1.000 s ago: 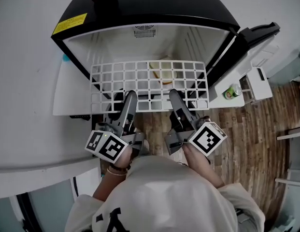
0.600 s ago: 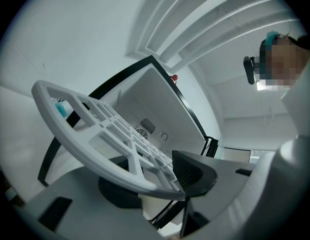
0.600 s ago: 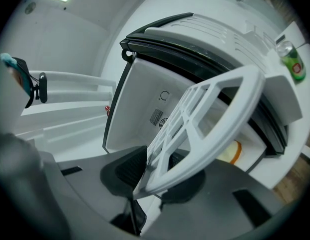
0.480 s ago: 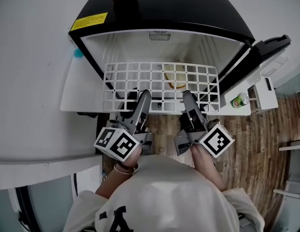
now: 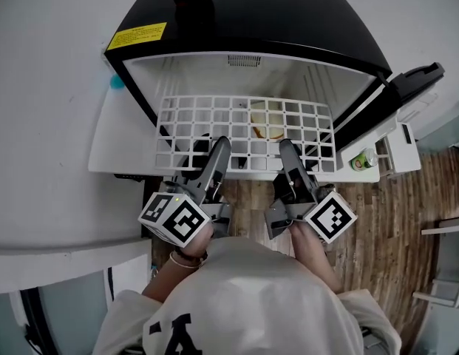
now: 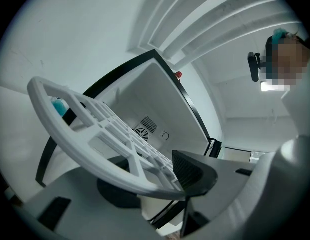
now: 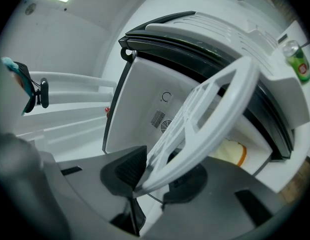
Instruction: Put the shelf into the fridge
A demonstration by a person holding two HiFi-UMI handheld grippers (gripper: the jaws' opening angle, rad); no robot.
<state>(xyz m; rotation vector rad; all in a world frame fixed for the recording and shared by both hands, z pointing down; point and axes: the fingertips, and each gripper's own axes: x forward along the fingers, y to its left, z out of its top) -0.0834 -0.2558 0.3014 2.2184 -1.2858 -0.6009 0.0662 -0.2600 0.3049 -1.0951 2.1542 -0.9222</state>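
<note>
The white grid shelf [image 5: 244, 128] lies level in front of the open fridge [image 5: 244, 21], its far edge at the mouth of the white interior [image 5: 303, 76]. My left gripper [image 5: 214, 151] is shut on the shelf's near edge left of the middle. My right gripper [image 5: 290, 152] is shut on the same edge right of the middle. In the left gripper view the shelf's rim [image 6: 95, 149] runs between the pads of the left gripper [image 6: 159, 184]. In the right gripper view the rim [image 7: 209, 119] is pinched in the right gripper [image 7: 152, 176].
The fridge door [image 5: 406, 87] stands open at the right, with a green can [image 5: 360, 161] in its rack. A pale yellow item [image 5: 267, 128] lies inside the fridge, seen through the grid. White walls flank the fridge on the left. Wooden floor [image 5: 377, 220] lies below.
The head view has shifted a little. Both grippers keep the same hold on the shelf's near edge, and the shelf stands about where it was against the fridge opening.
</note>
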